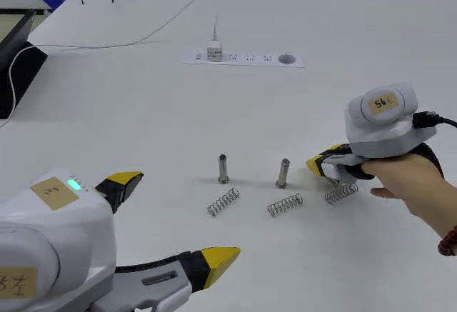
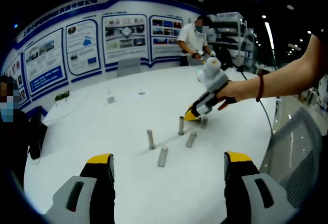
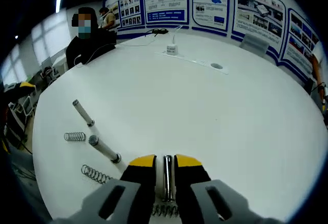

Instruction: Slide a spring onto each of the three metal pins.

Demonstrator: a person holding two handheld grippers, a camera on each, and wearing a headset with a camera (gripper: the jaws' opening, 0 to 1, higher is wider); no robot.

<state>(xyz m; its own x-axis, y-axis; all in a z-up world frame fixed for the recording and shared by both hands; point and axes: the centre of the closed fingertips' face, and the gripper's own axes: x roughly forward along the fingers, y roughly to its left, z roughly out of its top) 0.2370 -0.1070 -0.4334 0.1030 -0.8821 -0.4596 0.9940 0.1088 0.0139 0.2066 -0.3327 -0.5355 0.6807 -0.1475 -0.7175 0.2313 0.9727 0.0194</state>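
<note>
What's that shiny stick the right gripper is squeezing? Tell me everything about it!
The pin is a thin, straight rod of shiny silver metal. The right gripper has its yellow-tipped jaws shut on the pin's sides, and the pin's top reaches about to their tips. No spring is on the part that shows. Its base is hidden between the jaws; a spring lies on the white table close by it.

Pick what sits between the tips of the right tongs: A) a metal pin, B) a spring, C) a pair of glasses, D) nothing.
A: the right gripper view shows a metal pin gripped between the yellow tips of the right tongs, while a spring lies loose on the table close by.
</note>
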